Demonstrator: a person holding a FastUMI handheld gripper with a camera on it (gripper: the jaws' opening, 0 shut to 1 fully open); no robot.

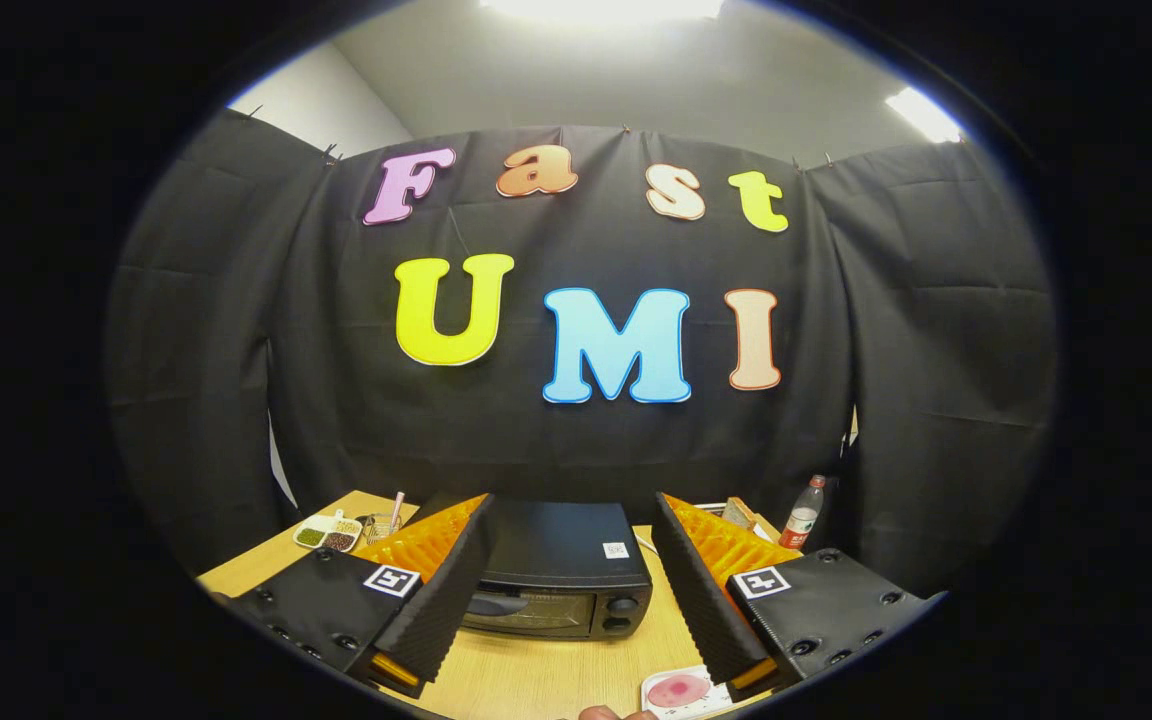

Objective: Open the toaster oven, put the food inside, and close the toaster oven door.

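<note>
A black toaster oven [561,570] stands on the wooden table [536,675], its glass door [521,612] closed and its knobs on the right side. My gripper [571,515] hovers well above the table with the oven showing between its two fingers [451,580], which stand wide apart with nothing held. A white plate [681,692] with a pink round piece of food lies on the table near me, just inside the right finger. A fingertip of a person [601,713] shows beside that plate.
A small divided dish [328,531] with dark and green contents and a glass [381,525] with a stick sit at the table's far left. A plastic bottle [803,514] with a red cap stands at the far right, by some flat items behind the oven.
</note>
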